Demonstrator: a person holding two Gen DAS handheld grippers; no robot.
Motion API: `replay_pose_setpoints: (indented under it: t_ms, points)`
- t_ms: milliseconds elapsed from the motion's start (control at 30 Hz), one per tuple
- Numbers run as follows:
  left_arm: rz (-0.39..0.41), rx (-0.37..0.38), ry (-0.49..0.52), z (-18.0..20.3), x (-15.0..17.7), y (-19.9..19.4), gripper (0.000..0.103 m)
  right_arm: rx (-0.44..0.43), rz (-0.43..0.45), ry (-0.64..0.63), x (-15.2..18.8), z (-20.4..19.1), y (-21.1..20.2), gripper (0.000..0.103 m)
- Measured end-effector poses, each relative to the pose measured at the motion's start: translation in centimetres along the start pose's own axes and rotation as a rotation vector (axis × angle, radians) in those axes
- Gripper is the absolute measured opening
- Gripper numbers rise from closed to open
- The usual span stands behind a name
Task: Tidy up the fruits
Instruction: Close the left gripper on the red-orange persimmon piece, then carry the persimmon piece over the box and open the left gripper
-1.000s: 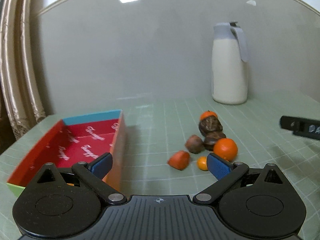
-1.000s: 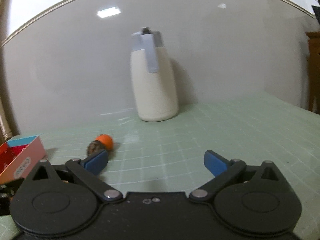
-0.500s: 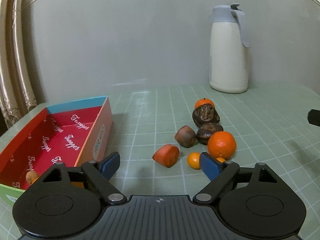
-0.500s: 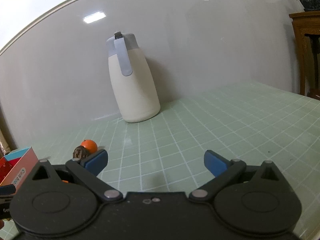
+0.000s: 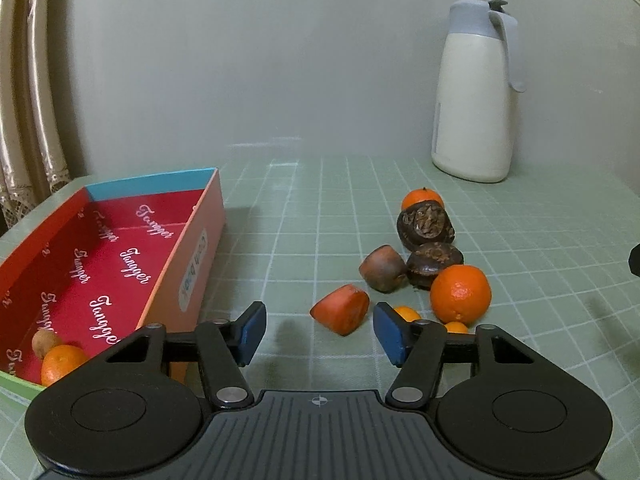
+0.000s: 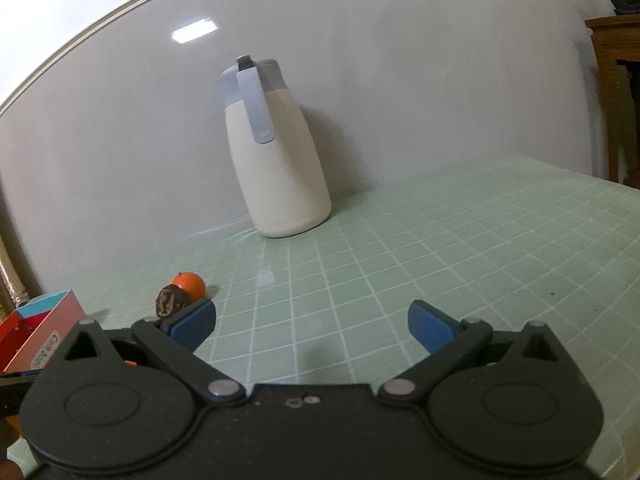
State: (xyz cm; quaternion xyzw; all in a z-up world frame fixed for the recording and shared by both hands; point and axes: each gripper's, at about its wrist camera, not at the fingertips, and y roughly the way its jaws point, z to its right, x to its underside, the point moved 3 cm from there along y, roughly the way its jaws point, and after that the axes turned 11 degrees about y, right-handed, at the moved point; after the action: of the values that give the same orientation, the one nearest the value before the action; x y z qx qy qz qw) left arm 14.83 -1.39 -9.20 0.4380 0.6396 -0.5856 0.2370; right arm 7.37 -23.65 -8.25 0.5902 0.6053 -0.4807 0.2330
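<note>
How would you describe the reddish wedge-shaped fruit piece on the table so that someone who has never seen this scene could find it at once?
Start at the red box on the green gridded table, then look right to the loose fruit pile. The reddish wedge lies at the pile's near-left edge, closest to the box. Unlike the round oranges and dark brown fruits, it is an angular red-orange chunk with flat sides.

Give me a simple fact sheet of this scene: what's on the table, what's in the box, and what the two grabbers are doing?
surface: green gridded table
box: red box, open top, holding an orange and a brownish fruit
loose fruit: red-orange piece, large orange, dark fruits beside them
other: white jug at the wall
left gripper: jaws just closing, nothing gripped, red-orange piece just ahead
right gripper: open, empty
</note>
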Motion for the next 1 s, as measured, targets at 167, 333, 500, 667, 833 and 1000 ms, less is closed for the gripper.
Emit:
replay_pose_setpoints:
  t_ms: [167,333,500,667,833,1000]
  points:
    - [-0.006,0.012,0.008,0.5,-0.1,0.4,0.060,-0.014,-0.002,-0.006,0.2,-0.3,0.0,0.103]
    - [-0.022,0.035,0.004,0.7,-0.4,1.1,0.050,-0.020,-0.013,0.008,0.1,-0.2,-0.1,0.103]
    - [-0.059,0.049,-0.011,0.7,-0.4,1.9,0.041,-0.024,-0.017,0.018,0.0,-0.1,0.0,0.103]
    - [-0.064,0.047,0.008,1.2,-0.7,2.1,0.041,-0.027,-0.030,0.026,0.2,0.0,0.3,0.103]
    - [-0.058,0.047,0.021,1.3,-0.7,1.9,0.035,-0.028,-0.034,0.021,0.4,-0.2,0.4,0.103]
    - [-0.042,0.043,0.021,1.3,-0.6,1.4,0.035,-0.030,-0.029,0.032,0.4,-0.2,0.3,0.103]
